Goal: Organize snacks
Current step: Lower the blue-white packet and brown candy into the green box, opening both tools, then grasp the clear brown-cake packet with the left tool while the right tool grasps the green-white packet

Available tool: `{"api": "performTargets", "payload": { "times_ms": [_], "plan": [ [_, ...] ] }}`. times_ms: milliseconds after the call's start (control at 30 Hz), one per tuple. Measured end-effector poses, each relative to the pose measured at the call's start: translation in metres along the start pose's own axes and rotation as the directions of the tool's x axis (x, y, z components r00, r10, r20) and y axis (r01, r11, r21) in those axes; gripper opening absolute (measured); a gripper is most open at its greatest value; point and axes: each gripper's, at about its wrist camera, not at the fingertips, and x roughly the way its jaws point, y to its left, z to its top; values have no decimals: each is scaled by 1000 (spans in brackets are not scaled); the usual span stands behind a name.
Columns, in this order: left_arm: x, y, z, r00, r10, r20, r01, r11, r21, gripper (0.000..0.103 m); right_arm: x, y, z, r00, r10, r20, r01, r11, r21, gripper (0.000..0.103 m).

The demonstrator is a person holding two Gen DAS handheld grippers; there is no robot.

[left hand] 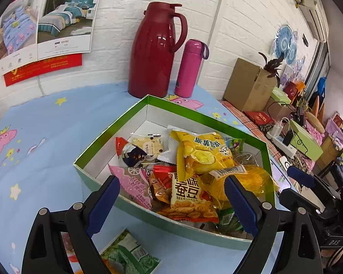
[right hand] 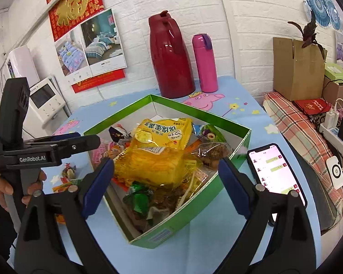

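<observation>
Green-rimmed cardboard box (left hand: 219, 116) (right hand: 201, 111) open-topped on the blue cartoon tablecloth (left hand: 57, 137) (right hand: 239, 239), heaped with snack packets. Topmost, a yellow cake packet (left hand: 201, 153) (right hand: 164, 134); under it a clear yellow bag (left hand: 246, 178) (right hand: 148, 166). Also inside: an orange cracker packet (left hand: 187, 196), a pink packet (left hand: 134, 180), a small white biscuit packet (left hand: 150, 146), a red-and-dark wrapper (left hand: 130, 153), green wrappers (right hand: 139, 198) near the bottom edge. Exact count of packets in the box impossible to tell; at least eight visible.

Outside the box: one green-and-white packet (left hand: 130, 253) flat on the cloth just before the near wall, and some loose wrappers (right hand: 68, 173) beside the box's left wall.

Left gripper (left hand: 171, 203) spread wide above the near rim, empty, blue pads (left hand: 103, 203) straddling the pink and orange packets. Right gripper (right hand: 166, 187) equally wide, holding nothing, hanging over the yellow bag. A hand (right hand: 4, 189) gripping the left tool's handle in the right wrist view.

Against the white brick wall: one dark red jug (left hand: 155, 50) (right hand: 169, 57), one pink flask (left hand: 189, 68) (right hand: 205, 61), standing just beside each other behind the box. One lit phone (right hand: 276, 171) flat on the cloth right of the box. One brown carton (left hand: 249, 84) (right hand: 297, 68) and a power strip (right hand: 335, 134) on the neighbouring checked surface.
</observation>
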Motion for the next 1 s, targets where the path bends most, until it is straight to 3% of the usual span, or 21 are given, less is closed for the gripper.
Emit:
{"api": "performTargets", "payload": {
  "times_ms": [100, 233, 567, 833, 1000],
  "plan": [
    [-20, -3, -5, 999, 8, 31, -8, 1000, -2, 94, -18, 13, 1, 999, 24, 33, -23, 1000, -13, 100],
    [-48, -5, -15, 998, 13, 63, -13, 1000, 2, 94, -39, 34, 0, 997, 51, 63, -48, 998, -42, 100],
    [-107, 10, -52, 992, 69, 109, -68, 998, -15, 94, -59, 79, -28, 991, 126, 47, -120, 987, -103, 102],
    [-123, 77, -92, 989, 139, 48, -132, 983, -132, 94, -43, 93, -69, 983, 184, -17, -185, 981, -59, 102],
    [-101, 92, -108, 996, 86, -30, -89, 983, -161, 94, -22, 96, -86, 975, 207, -82, -206, 978, 19, 102]
  ]
}}
